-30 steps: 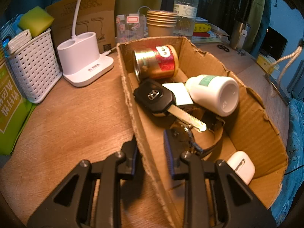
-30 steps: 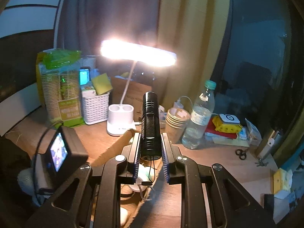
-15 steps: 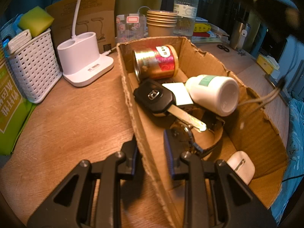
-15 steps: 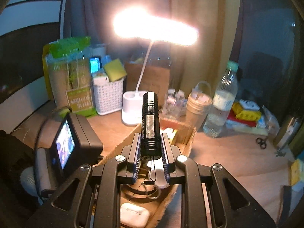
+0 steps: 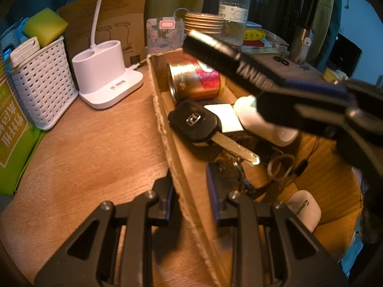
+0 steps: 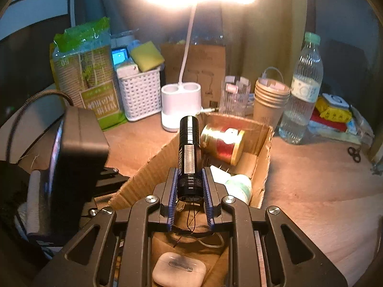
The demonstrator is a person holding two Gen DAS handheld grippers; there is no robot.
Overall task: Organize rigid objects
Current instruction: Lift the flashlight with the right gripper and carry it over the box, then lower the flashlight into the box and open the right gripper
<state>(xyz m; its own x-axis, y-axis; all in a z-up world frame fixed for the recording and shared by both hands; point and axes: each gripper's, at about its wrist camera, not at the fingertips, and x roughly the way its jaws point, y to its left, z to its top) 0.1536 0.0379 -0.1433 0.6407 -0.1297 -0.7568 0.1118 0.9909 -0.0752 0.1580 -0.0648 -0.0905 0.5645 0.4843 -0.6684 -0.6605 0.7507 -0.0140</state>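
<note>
We see our left gripper clamped narrowly astride the cardboard box wall. Rightward, our right gripper grips the black flashlight above the box, long axis pointing far, hiding the white bottle.

Left gripper is tilted down from my end, jaws narrowed and straddling the side wall of the cardboard box, one finger outside, one inside, pinching it. Right gripper also points downward, hanging over the open top of the box, both blue pads pressed against the tail end of the black flashlight, which sticks out forward past the fingertips. In the left view the right gripper comes in from the right side, blurry.
</note>
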